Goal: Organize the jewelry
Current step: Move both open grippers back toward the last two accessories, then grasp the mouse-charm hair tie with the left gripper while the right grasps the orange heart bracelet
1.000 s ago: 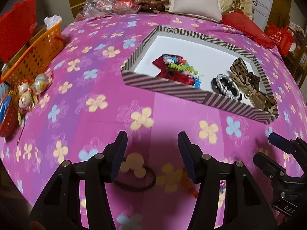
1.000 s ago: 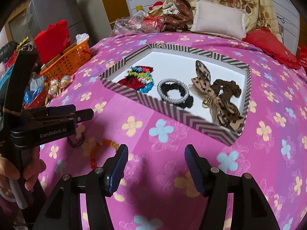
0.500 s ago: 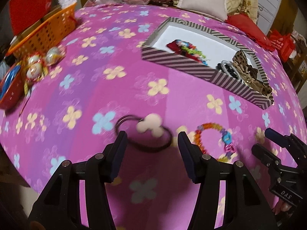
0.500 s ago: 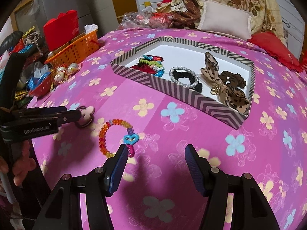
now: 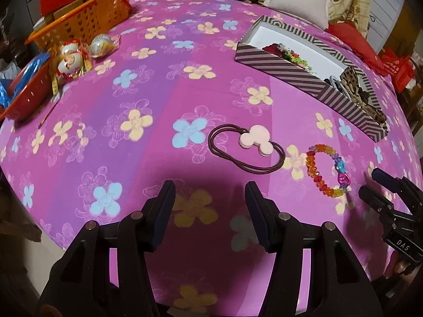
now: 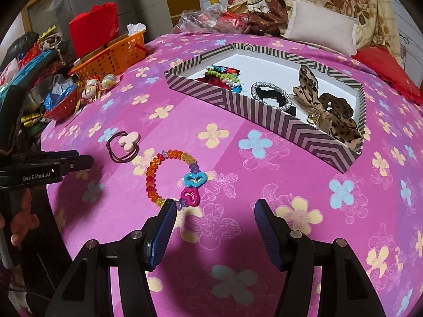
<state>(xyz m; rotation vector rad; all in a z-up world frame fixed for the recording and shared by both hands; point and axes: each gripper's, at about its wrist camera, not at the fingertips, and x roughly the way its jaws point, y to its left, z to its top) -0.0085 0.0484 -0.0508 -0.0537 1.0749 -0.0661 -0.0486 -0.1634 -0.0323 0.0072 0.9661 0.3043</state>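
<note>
A brown hair tie with a pink mouse-shaped charm (image 5: 251, 144) lies on the pink flowered cloth, also in the right wrist view (image 6: 124, 145). Beside it lies an orange bead bracelet with blue and pink hearts (image 5: 327, 170), (image 6: 174, 178). My left gripper (image 5: 210, 194) is open and empty, short of the hair tie. My right gripper (image 6: 214, 211) is open and empty, its left finger just short of the bracelet. A striped box (image 5: 280, 62), (image 6: 264, 113) holds hair ties, a colourful beaded piece and a leopard bow.
An orange basket (image 5: 87, 21) and a red bowl (image 5: 29, 95) with wrapped eggs (image 5: 71, 60) stand at the left edge. Pillows and bags (image 6: 317, 26) lie behind the box. The right gripper shows at the left view's right edge (image 5: 380, 192).
Both grippers have pulled back toward the near edge. The hair tie and bracelet, earlier under the left fingers, now lie in full view ahead of them.
</note>
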